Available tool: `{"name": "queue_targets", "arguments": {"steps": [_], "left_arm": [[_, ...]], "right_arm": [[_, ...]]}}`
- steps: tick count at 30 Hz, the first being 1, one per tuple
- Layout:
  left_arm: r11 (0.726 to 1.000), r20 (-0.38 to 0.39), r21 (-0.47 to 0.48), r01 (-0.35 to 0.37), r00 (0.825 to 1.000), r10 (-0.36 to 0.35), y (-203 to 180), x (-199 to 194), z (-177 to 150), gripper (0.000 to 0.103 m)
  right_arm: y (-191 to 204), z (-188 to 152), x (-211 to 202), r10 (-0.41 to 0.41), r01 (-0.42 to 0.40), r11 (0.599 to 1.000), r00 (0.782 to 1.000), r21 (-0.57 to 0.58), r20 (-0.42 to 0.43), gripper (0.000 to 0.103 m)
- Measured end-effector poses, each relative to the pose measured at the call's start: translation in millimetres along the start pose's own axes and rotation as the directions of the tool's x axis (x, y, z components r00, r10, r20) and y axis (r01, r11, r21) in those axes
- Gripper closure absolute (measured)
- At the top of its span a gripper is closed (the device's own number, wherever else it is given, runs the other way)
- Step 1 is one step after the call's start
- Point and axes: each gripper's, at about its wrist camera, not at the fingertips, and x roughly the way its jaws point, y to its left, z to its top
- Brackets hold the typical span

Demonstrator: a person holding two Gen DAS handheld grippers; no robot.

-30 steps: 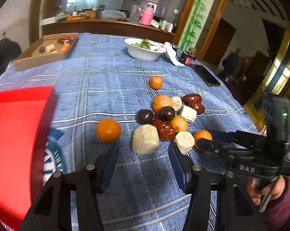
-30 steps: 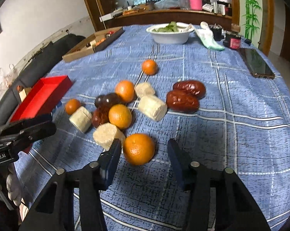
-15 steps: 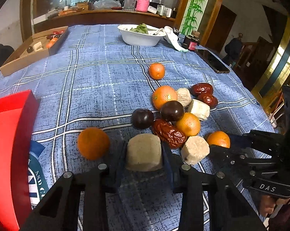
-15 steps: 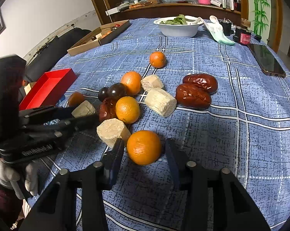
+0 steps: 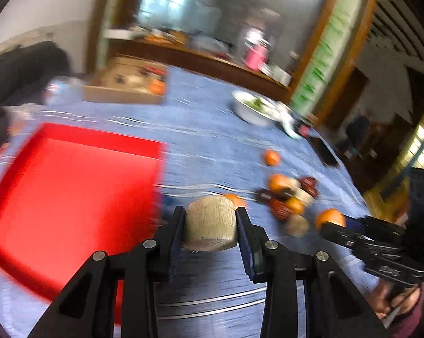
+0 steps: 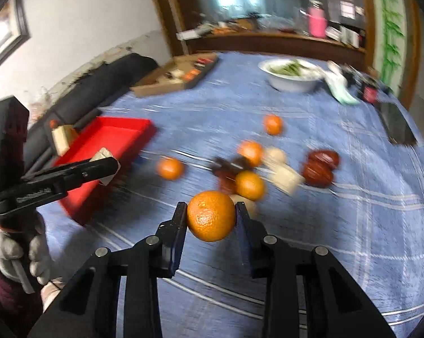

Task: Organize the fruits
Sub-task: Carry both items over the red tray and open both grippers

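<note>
Left claw: the left claw (image 5: 210, 219) is clamped on a pale beige, rough-skinned cylindrical fruit chunk (image 5: 211, 225), both black fingers pressing its sides; the chunk hangs clear of the cloth, just beside the near corner of the red tray.
Right claw: the right claw (image 6: 211, 216) grips a round orange tangerine (image 6: 211, 215) between its two pads, lifted above the cloth in front of the fruit pile.
Red tray: a shallow, square, bright red plastic tray (image 5: 71, 197) lies at the left side of the worktop; the right wrist view shows the held beige chunk over its near edge.
Worktop: a round worktop under a blue checked tablecloth (image 6: 366, 225).
Fruit pile: loose tangerines, dark red dates, dark round plums and more beige chunks (image 6: 251, 169) sit clustered mid-cloth; one small tangerine (image 6: 273, 124) lies apart, farther back, and another (image 6: 170, 168) lies between the pile and the tray.
Background: a white bowl of greens (image 6: 292, 77) and a flat brown cardboard box (image 6: 175, 76) stand at the far edge; a dark phone (image 6: 397, 126) lies at the right.
Person: a white-gloved hand (image 6: 17, 256) holds the left tool's grip.
Picture quality: both views are motion-blurred.
</note>
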Motion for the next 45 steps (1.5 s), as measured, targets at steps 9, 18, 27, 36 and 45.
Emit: {"name": "queue_targets", "arguments": {"steps": [9,18,27,36,45], "left_arm": [[0.956,0.020,-0.188,-0.223,0.973,0.231,108.1,-24.5,-7.9,0.066],[0.936,-0.033,-0.269,-0.228,0.973,0.227,152.2,-16.4,-27.6,0.065],[0.921,-0.012,-0.343,-0.183,0.982,0.190,161.3,-26.7,-27.0,0.065],[0.926,0.026,-0.337,-0.168,0.982,0.188,135.1,-48.9,-20.4,0.040],[0.964,0.001,-0.241,-0.113,0.993,0.117,72.0,-43.0,-12.1,0.026]], "right_arm": [[119.7,33.9,47.5,0.203,-0.211,0.970,0.977,-0.125,-0.067,0.070],[199.5,30.2,116.8,0.223,-0.263,0.942,0.955,-0.210,-0.196,0.070],[217.1,21.0,145.2,0.179,-0.230,0.943,0.959,-0.240,-0.218,0.069],[206.9,24.5,116.4,0.209,-0.238,0.945,0.967,-0.224,-0.143,0.051],[112.7,21.9,42.0,0.161,-0.160,0.981,0.987,-0.113,-0.001,0.046]]}}
